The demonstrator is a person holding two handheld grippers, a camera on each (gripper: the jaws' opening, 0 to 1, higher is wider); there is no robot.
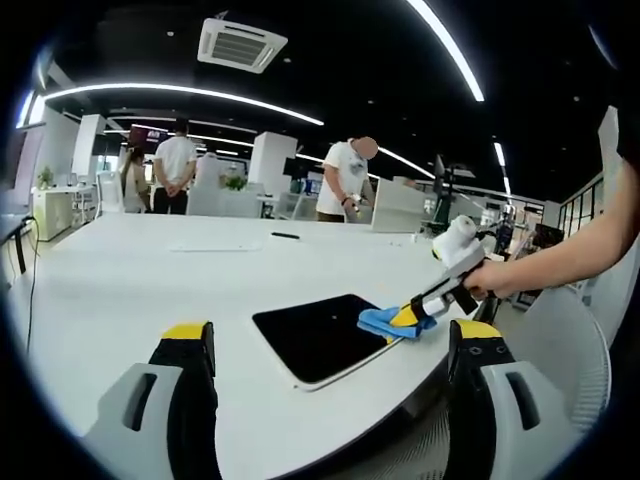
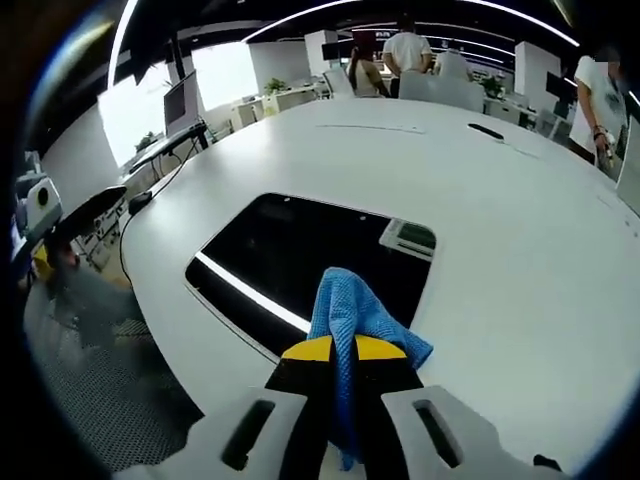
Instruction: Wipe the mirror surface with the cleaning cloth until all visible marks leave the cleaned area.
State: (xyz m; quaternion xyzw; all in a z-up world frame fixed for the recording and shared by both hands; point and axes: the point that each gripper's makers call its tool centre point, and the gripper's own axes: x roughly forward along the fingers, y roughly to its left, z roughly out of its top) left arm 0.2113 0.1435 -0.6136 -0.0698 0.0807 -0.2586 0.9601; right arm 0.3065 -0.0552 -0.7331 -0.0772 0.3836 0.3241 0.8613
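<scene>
The right gripper (image 2: 345, 350) is clenching the blue cloth (image 2: 352, 318) between its jaws and pressing it onto the mirror (image 2: 300, 255), at the mirror's near edge at about 6 o'clock in the right gripper view. In the left gripper view the same cloth (image 1: 392, 322) is sitting at the mirror's (image 1: 315, 335) 3 o'clock corner, with the right gripper (image 1: 425, 308) reaching in from 3 o'clock. The left gripper (image 1: 335, 345) is hanging released, jaws wide apart, above the worktop (image 1: 150, 270) and holding nothing. The mirror is lying flat near the worktop's edge, unrestrained, so a hard stroke is likely to shove it toward the drop. The cloth is bunched and pinched narrowly, so it may be missing strips or slipping free. I cannot make out marks on the dark glass, which is reflecting ceiling lights, so judging it clean too soon is a risk.
</scene>
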